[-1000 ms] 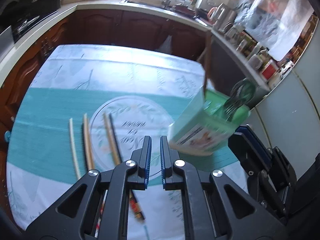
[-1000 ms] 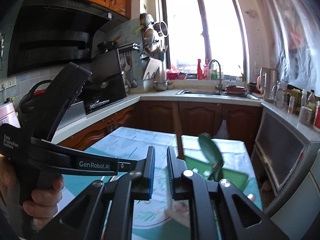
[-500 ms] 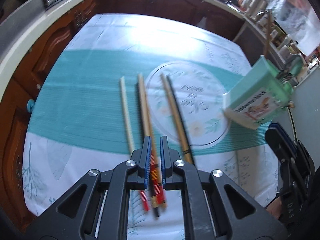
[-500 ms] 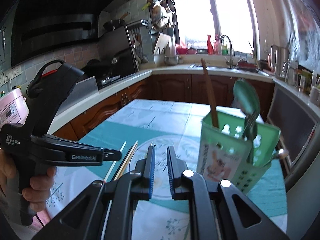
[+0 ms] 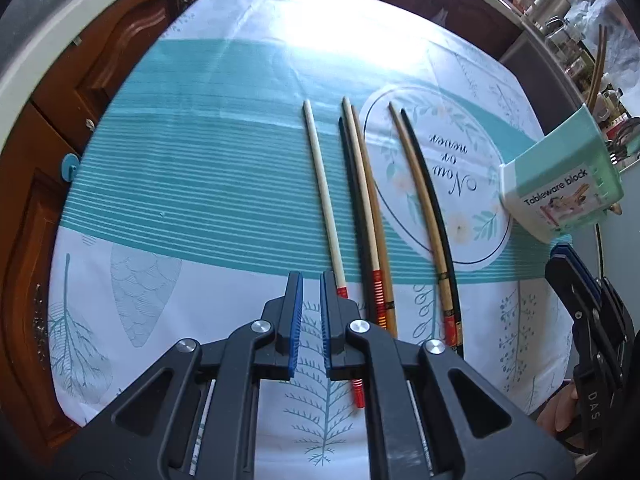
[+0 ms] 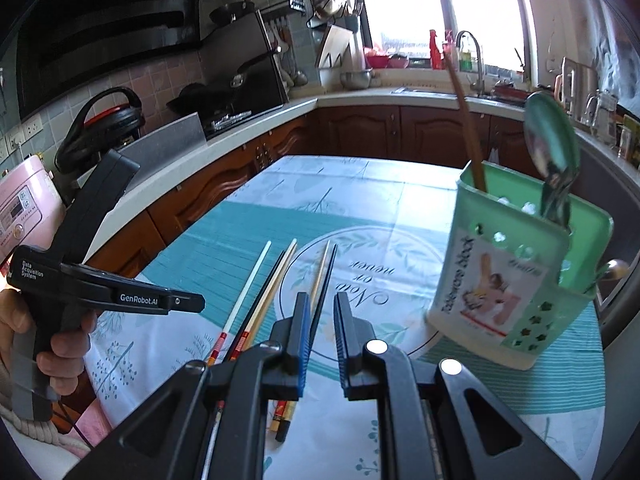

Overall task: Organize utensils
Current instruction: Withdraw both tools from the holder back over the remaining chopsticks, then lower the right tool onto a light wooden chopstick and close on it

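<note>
While empty, left gripper beside white chopstick

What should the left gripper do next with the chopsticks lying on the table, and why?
Probably open the left gripper and ease it toward the white chopstick. Its jaws look nearly shut with nothing between them, and that chopstick's red-banded end lies just beside its tips, apart from the others. Several chopsticks lie loose on the tablecloth, while the green utensil holder already holds some.

Bright window glare, fisheye-warped edges
</note>
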`<state>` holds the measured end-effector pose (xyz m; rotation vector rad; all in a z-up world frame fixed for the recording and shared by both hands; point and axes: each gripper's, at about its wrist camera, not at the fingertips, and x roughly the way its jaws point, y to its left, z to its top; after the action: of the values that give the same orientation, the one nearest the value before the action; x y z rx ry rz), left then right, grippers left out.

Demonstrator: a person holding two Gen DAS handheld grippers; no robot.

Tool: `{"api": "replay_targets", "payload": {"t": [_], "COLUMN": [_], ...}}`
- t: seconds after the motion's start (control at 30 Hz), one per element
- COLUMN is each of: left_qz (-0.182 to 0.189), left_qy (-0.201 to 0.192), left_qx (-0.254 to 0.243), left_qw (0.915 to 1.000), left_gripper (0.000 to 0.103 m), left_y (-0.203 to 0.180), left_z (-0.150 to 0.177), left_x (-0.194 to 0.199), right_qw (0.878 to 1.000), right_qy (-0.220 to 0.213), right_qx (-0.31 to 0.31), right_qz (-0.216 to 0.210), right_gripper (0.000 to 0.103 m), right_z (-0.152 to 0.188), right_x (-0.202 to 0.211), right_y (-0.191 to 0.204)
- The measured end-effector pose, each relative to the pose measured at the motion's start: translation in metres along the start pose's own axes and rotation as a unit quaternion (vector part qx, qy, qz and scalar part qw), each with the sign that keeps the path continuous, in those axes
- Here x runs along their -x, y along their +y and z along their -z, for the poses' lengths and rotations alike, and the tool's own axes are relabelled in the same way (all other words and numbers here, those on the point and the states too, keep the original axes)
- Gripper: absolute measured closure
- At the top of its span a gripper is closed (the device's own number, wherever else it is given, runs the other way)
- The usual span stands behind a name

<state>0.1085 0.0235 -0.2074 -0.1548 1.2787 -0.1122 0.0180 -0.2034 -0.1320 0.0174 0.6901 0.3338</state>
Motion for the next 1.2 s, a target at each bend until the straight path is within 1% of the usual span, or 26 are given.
{"api": "replay_targets", "payload": {"t": [0.13, 0.23, 0.37, 0.47, 0.6, 0.7, 0.73, 0.83, 0.97, 1.07, 1.2], "left_qz": [-0.009, -0.008, 0.002, 0.004, 0.002, -0.010, -0.013, -0.015, -0.011, -0.009, -0.006], "left_qy": [0.019, 0.032, 0.036, 0.040, 0.058, 0.066, 0.067, 0.070, 0.078, 0.082, 0.087], "left_qx": [-0.003, -0.008, -0.014, -0.019, -0.017, -0.015, -0.015, -0.012, -0.002, 0.002, 0.001], "left_qw": [0.9998, 0.9994, 0.9993, 0.9990, 0.9982, 0.9977, 0.9976, 0.9973, 0.9969, 0.9966, 0.9962], "left_gripper": [0.098, 0.098, 0.098, 0.098, 0.098, 0.098, 0.098, 0.098, 0.098, 0.098, 0.098], "left_y": [0.000, -0.002, -0.008, -0.014, -0.018, -0.016, -0.015, -0.010, -0.002, 0.001, 0.001], "left_z": [-0.003, -0.008, -0.026, -0.039, -0.057, -0.069, -0.072, -0.075, -0.076, -0.076, -0.077], "left_x": [-0.010, -0.015, -0.017, -0.019, -0.023, -0.024, -0.023, -0.025, -0.028, -0.030, -0.033], "right_qw": [1.000, 0.999, 0.999, 0.996, 0.988, 0.981, 0.978, 0.968, 0.958, 0.952, 0.947], "right_qy": [0.019, 0.033, 0.052, 0.082, 0.140, 0.172, 0.189, 0.230, 0.270, 0.292, 0.314], "right_qx": [-0.001, 0.000, 0.005, 0.002, -0.027, -0.047, -0.053, -0.070, -0.079, -0.079, -0.057], "right_qz": [-0.008, -0.011, -0.010, -0.021, -0.064, -0.071, -0.072, -0.066, -0.056, -0.043, -0.027], "right_gripper": [0.091, 0.091, 0.091, 0.091, 0.091, 0.091, 0.091, 0.091, 0.091, 0.091, 0.091], "right_z": [0.002, 0.001, 0.000, -0.004, -0.013, -0.022, -0.025, -0.032, -0.036, -0.036, -0.034], "right_x": [-0.009, -0.016, -0.026, -0.038, -0.065, -0.088, -0.098, -0.124, -0.147, -0.155, -0.163], "right_y": [0.005, 0.007, 0.012, 0.014, 0.012, 0.008, 0.006, 0.000, -0.003, -0.004, 0.004]}}
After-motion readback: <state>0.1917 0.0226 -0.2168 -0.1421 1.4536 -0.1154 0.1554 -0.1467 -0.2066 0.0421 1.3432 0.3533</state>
